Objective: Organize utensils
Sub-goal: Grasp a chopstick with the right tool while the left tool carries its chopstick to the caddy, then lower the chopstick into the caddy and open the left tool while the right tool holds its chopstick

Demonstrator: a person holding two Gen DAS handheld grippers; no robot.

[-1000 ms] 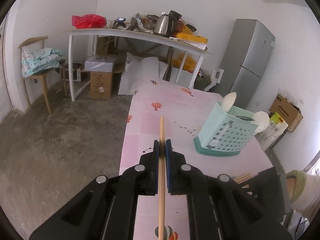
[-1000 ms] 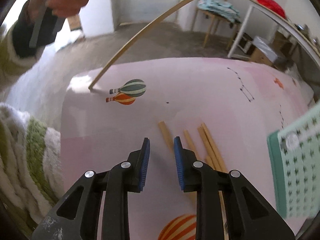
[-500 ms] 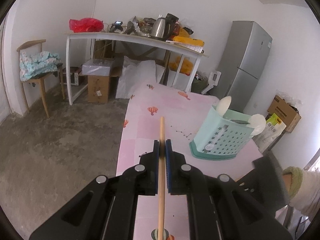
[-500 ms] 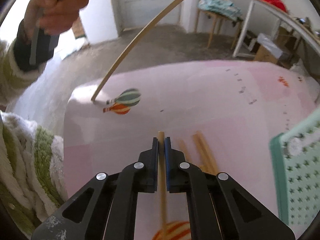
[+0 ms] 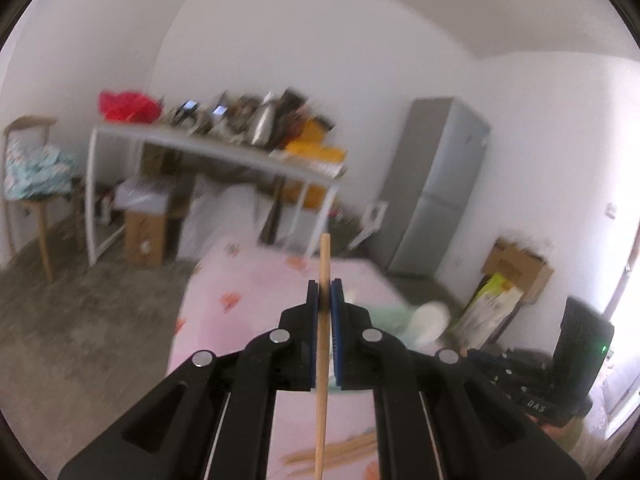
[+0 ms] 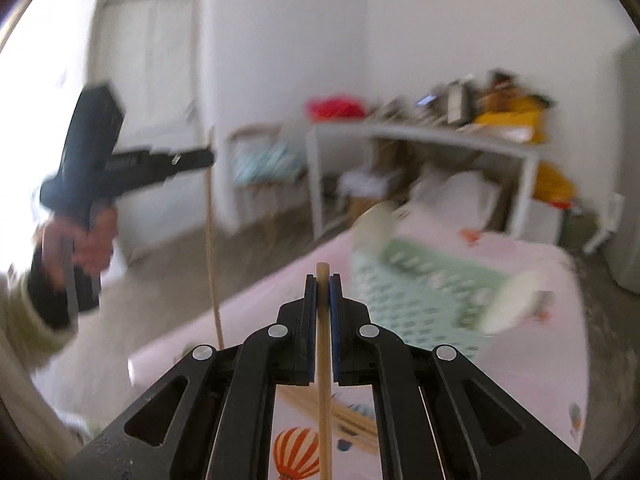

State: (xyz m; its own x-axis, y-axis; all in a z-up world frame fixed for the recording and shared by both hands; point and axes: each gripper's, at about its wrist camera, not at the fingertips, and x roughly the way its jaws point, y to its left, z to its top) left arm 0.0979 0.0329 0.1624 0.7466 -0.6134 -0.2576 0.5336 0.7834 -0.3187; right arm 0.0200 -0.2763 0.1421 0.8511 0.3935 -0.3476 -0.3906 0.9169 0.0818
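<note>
the left gripper (image 5: 324,286) is clenched on a wooden chopstick (image 5: 322,320); the stick runs straight up between the two blue pads (image 5: 313,332), its upper tip stands out past the fingertips and its lower part goes down out of the picture; in the right wrist view this same gripper (image 6: 200,158) shows from the side, held up in the person's left hand (image 6: 80,246) well above the table, with the chopstick (image 6: 210,240) hanging down from it almost upright, its low end near the table edge.

the right gripper (image 6: 322,284) is also clenched, on a second chopstick (image 6: 323,360); only a short tip comes out beyond its fingertips, and the long part passes down between the arms of the tool; it is lifted off the pink tablecloth (image 6: 532,360), which has printed hot-air balloons.

the mint green utensil holder (image 6: 424,296) stands on the cloth, ahead and to the right of the right gripper, blurred; two white spoons lean out of it, one spoon (image 6: 372,224) at its left end and another spoon (image 6: 508,304) at its right end; in the left wrist view the holder (image 5: 388,316) is mostly hidden behind the right finger of the left gripper.

more loose chopsticks (image 6: 352,416) lie on the cloth under the right gripper; the left wrist view shows them (image 5: 336,452) low between its fingers.

behind are a white side table (image 5: 216,156) with clutter, a grey fridge (image 5: 436,192) and a wooden chair (image 5: 30,184).
</note>
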